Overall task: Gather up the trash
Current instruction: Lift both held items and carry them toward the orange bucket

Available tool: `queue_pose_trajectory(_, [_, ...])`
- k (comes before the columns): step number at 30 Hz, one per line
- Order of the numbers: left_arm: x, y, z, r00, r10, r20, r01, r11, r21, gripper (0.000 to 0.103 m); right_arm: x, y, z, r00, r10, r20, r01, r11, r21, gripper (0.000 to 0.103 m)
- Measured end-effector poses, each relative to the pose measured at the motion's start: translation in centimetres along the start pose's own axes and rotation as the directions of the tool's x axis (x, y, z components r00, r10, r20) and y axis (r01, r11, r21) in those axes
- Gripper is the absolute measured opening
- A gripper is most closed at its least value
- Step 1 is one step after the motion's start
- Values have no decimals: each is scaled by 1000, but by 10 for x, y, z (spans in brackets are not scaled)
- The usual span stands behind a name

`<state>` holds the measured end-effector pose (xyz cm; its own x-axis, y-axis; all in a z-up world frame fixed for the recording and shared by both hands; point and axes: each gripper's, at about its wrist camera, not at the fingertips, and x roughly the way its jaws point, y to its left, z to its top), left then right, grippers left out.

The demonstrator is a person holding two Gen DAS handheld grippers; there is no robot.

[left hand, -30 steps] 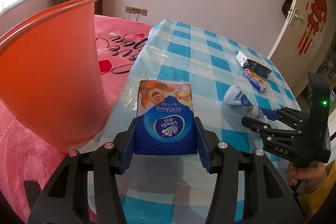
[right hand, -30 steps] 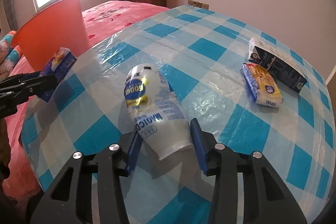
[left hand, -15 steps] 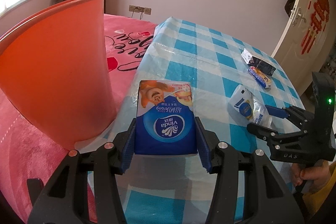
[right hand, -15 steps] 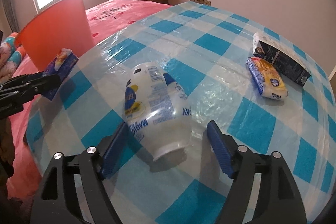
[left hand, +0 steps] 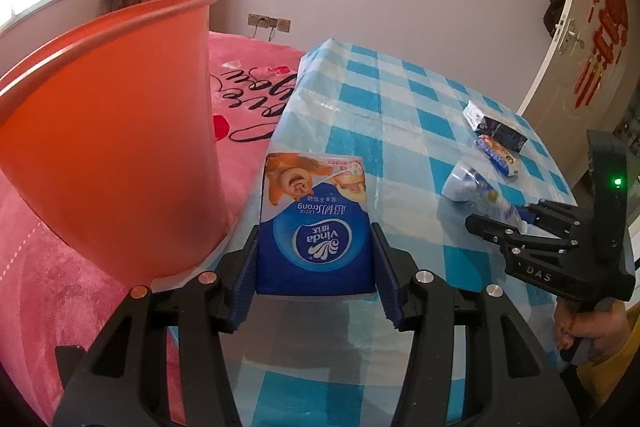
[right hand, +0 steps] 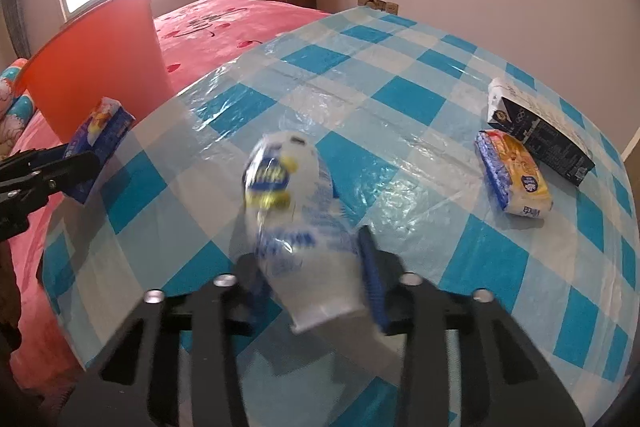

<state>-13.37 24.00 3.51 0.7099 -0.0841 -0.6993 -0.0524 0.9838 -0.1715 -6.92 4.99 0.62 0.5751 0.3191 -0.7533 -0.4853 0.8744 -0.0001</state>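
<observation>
My left gripper [left hand: 316,255] is shut on a blue Vinda tissue pack [left hand: 316,195], held over the table's left edge next to the orange bin [left hand: 112,131]. In the right wrist view the same pack [right hand: 100,143] shows at the far left, in front of the bin [right hand: 100,67]. My right gripper [right hand: 312,267] has its jaws closing on a white and blue plastic bag [right hand: 292,195], which sits between the pads and looks blurred. From the left wrist view, the right gripper [left hand: 500,219] holds that bag [left hand: 468,187] over the checked cloth.
A small yellow and blue tissue pack [right hand: 512,179] and a dark drink carton [right hand: 540,131] lie at the table's right. The blue checked tablecloth [right hand: 360,67] is under clear plastic. A pink bed [left hand: 48,287] lies left of the table, with a person's hand [left hand: 588,331] at the right.
The right gripper spread its jaws wide around the lying white bag, then closed in on it again; the bag now stands more upright between the pads. The left gripper kept its hold.
</observation>
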Motion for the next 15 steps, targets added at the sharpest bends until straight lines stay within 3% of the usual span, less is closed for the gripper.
queue_pose_trajectory(15, [-2,0,1,999,-38,5,38,999,-11,53,-8,-1,-1,999,35,22,-35,999,30,33])
